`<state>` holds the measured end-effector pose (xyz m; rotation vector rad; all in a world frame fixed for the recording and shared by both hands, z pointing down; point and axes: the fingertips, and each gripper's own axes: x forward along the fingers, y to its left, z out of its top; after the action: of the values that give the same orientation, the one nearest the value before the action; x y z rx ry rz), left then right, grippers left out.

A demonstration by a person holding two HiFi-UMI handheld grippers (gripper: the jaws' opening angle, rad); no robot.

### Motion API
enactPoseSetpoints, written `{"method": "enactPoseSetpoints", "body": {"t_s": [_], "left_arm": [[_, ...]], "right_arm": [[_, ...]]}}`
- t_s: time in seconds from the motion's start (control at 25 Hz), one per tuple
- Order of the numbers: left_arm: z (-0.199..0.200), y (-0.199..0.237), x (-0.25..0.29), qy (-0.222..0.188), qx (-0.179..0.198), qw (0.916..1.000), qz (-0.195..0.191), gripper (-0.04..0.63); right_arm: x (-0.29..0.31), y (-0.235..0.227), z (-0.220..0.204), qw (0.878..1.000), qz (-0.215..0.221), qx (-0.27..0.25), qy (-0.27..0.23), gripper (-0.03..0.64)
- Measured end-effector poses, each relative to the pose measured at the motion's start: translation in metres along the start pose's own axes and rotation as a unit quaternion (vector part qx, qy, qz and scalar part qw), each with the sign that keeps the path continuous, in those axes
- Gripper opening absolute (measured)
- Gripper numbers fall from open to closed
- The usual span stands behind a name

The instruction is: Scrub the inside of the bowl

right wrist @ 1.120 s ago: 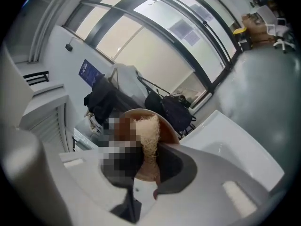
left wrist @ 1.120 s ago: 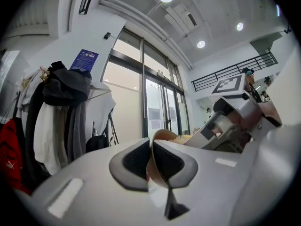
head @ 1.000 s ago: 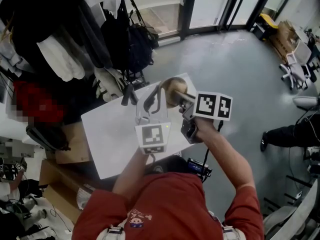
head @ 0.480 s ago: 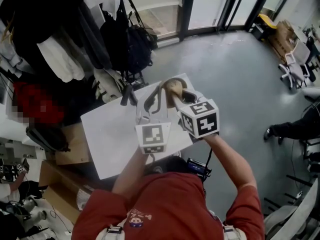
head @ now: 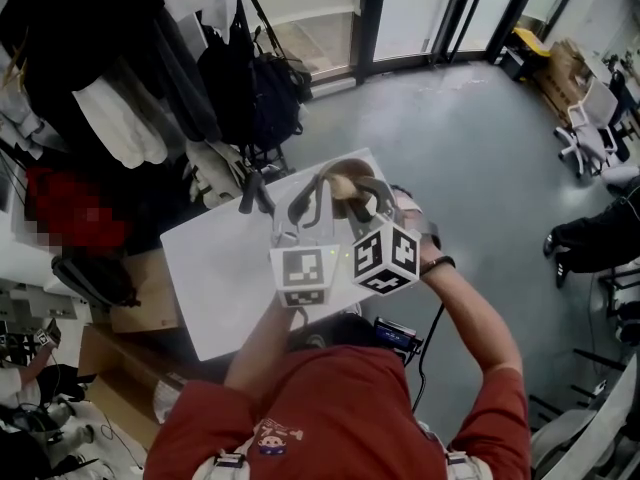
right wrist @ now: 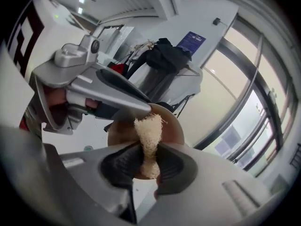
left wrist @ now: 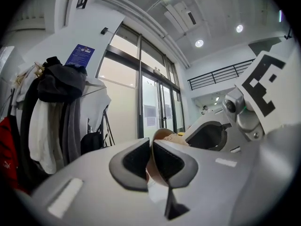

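A tan-brown bowl (head: 343,174) is held above the far edge of the white table (head: 225,268). My left gripper (head: 322,184) is shut on its rim; in the left gripper view the pads (left wrist: 138,158) pinch the thin brown wall of the bowl (left wrist: 163,134). My right gripper (head: 362,194) comes in from the right and is shut on a pale fibrous scrubber (right wrist: 147,134). In the right gripper view the scrubber's frayed top stands against the inside of the bowl (right wrist: 170,125), with the left gripper (right wrist: 101,89) just beside it. The right gripper (left wrist: 214,134) also shows in the left gripper view.
Dark coats and a black backpack (head: 250,88) hang on a rack behind the table. Glass doors (head: 410,8) line the far wall. Office chairs (head: 590,133) and a person's legs (head: 590,243) are on the grey floor to the right. Boxes (head: 135,303) sit under the table's left side.
My right gripper has swung left and nearer, its marker cube turning, and its jaws now cover more of the bowl. The left gripper and bowl have stayed in place.
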<state>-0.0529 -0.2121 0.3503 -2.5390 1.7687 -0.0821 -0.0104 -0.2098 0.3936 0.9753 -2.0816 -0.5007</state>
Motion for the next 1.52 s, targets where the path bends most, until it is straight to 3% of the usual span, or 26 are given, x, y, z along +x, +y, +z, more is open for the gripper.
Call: {"method": "enactPoseSetpoints", "body": {"t_s": [0.4, 0.48, 0.6, 0.64, 0.76, 0.88, 1.08, 1.52], "left_arm": [[0.004, 0.000, 0.001, 0.000, 0.003, 1.0000, -0.005, 0.029], [0.004, -0.001, 0.001, 0.001, 0.004, 1.0000, -0.006, 0.029], [0.004, -0.001, 0.002, 0.002, 0.005, 1.0000, -0.005, 0.029], [0.004, -0.002, 0.002, 0.002, 0.005, 1.0000, -0.005, 0.029], [0.002, -0.002, 0.002, 0.004, 0.005, 1.0000, -0.006, 0.029], [0.001, -0.001, 0.003, 0.005, 0.004, 1.0000, -0.005, 0.029], [-0.002, 0.001, 0.004, 0.003, 0.006, 1.0000, -0.002, 0.028], [-0.021, 0.009, 0.010, 0.013, 0.005, 0.9999, 0.006, 0.023]], "right_arm": [[-0.002, 0.000, 0.003, 0.991, -0.023, -0.129, -0.005, 0.075], [-0.004, 0.001, 0.003, 0.981, -0.043, -0.187, 0.001, 0.076], [-0.005, 0.005, 0.001, 0.950, -0.081, -0.302, 0.009, 0.075], [-0.005, 0.008, 0.002, 0.942, -0.087, -0.323, 0.008, 0.075], [-0.006, 0.010, 0.000, 0.934, -0.102, -0.343, 0.007, 0.075], [-0.003, 0.011, -0.004, 0.936, -0.102, -0.337, 0.007, 0.075], [-0.007, 0.008, -0.002, 0.952, -0.103, -0.287, -0.015, 0.075], [-0.016, 0.005, -0.003, 0.989, -0.092, -0.098, -0.068, 0.077]]}}
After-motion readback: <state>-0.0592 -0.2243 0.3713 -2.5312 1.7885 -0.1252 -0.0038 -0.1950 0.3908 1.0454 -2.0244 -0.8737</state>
